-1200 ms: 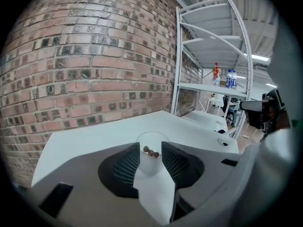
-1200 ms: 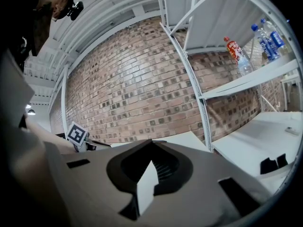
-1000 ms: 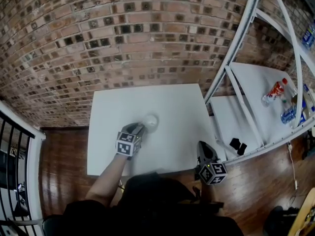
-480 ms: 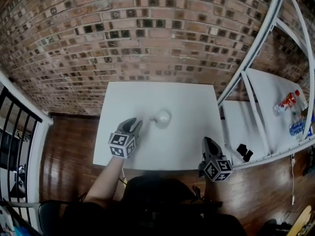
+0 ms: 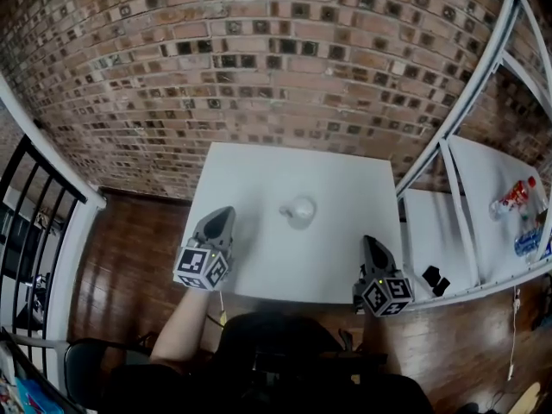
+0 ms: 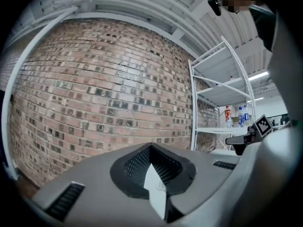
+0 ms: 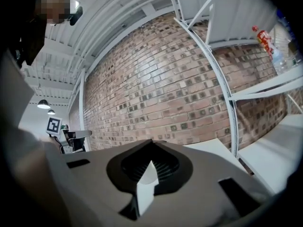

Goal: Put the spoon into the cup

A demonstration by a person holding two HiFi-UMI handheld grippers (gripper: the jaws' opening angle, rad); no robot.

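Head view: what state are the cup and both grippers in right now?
Cup: standing on the white table, touched by neither gripper; contents too small to tell.
Left gripper: shut, empty.
Right gripper: shut, empty.

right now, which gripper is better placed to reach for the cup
Left, narrowly: the left gripper is level with the cup, a sideways move away; the right gripper sits nearer the table's front edge. Both have shut, empty fingers.
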